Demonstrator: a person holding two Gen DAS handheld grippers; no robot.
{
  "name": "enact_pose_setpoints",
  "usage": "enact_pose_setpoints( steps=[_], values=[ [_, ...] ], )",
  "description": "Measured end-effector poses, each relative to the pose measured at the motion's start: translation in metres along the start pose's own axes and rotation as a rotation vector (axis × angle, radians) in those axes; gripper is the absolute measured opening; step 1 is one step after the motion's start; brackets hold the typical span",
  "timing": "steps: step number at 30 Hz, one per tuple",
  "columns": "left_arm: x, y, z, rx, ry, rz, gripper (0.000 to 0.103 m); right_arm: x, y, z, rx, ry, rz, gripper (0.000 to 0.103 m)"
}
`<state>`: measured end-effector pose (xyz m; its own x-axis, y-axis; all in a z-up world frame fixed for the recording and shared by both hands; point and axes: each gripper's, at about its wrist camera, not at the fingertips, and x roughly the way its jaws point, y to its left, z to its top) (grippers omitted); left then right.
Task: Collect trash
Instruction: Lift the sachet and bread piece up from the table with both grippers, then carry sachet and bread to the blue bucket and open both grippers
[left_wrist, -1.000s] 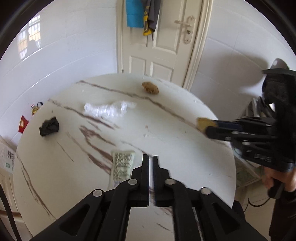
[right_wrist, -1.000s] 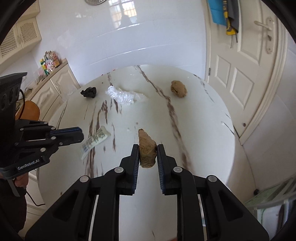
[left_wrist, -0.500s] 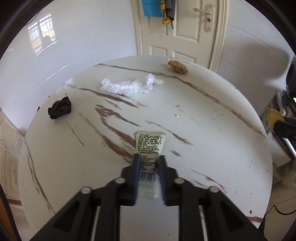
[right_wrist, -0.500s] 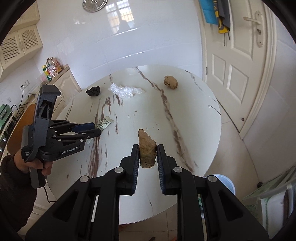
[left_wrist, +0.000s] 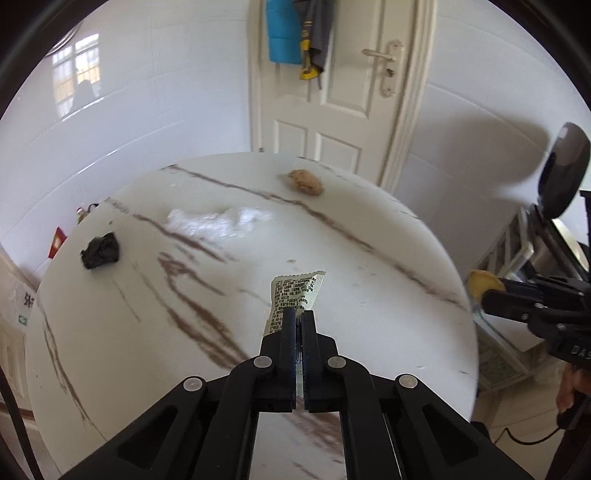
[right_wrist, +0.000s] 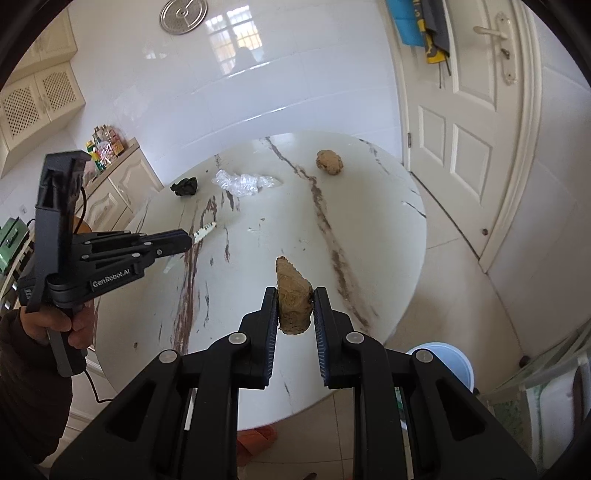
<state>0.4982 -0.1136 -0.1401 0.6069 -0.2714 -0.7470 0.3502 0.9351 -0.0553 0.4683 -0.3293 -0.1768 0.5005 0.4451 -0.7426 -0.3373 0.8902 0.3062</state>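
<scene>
The left tongs are squeezed shut on the near end of a small white packet with black print. The packet sticks out past the tips, above the round white tabletop with brown streaks. From the right wrist view the same left tongs reach in from the side with the packet at their tip.

The right tongs are partly closed and hold a brown lump tight between their two sides. The lump points up and forward, over the near edge of the tabletop.

More trash lies on the tabletop. A black crumpled wad sits near its left edge. A clear crumpled plastic wrap lies near the far middle of the tabletop. A second brown lump rests by the far edge, close to the white door.

A blue bin stands on the floor just past the near edge of the tabletop, below the right tongs.
</scene>
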Motion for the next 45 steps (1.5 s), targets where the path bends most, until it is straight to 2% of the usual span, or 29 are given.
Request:
enact_pose_setpoints(
  steps=[4, 9, 18, 20, 24, 29, 34, 37, 39, 43, 45],
  values=[
    [-0.006, -0.023, 0.007, 0.021, -0.009, -0.064, 0.000, -0.011, -0.012, -0.006, 0.019, -0.016, -0.003, 0.018],
    [-0.004, -0.068, 0.019, 0.095, -0.018, -0.114, 0.000, -0.024, -0.035, -0.016, 0.057, -0.032, -0.019, 0.018],
    [0.043, -0.167, 0.048, 0.248, 0.035, -0.232, 0.000, -0.061, -0.109, -0.044, 0.179, -0.078, -0.110, 0.018],
    [0.060, -0.183, 0.055, 0.272, 0.055, -0.240, 0.000, -0.059, -0.124, -0.048, 0.206, -0.082, -0.107, 0.020],
    [0.092, -0.209, 0.064, 0.306, 0.101, -0.242, 0.000, -0.055, -0.151, -0.058, 0.257, -0.081, -0.133, 0.039],
    [0.137, -0.236, 0.072, 0.337, 0.165, -0.228, 0.002, -0.059, -0.181, -0.076, 0.307, -0.069, -0.164, 0.041],
    [0.163, -0.252, 0.080, 0.344, 0.181, -0.204, 0.007, -0.065, -0.198, -0.085, 0.336, -0.066, -0.182, 0.043],
    [0.166, -0.256, 0.079, 0.345, 0.169, -0.191, 0.022, -0.068, -0.202, -0.087, 0.340, -0.063, -0.189, 0.044],
    [0.162, -0.256, 0.078, 0.333, 0.151, -0.184, 0.037, -0.069, -0.200, -0.086, 0.336, -0.065, -0.191, 0.044],
    [0.134, -0.237, 0.071, 0.305, 0.114, -0.161, 0.046, -0.074, -0.183, -0.076, 0.308, -0.073, -0.193, 0.045],
    [0.113, -0.221, 0.069, 0.284, 0.085, -0.136, 0.059, -0.077, -0.174, -0.069, 0.291, -0.081, -0.193, 0.046]
  ],
)
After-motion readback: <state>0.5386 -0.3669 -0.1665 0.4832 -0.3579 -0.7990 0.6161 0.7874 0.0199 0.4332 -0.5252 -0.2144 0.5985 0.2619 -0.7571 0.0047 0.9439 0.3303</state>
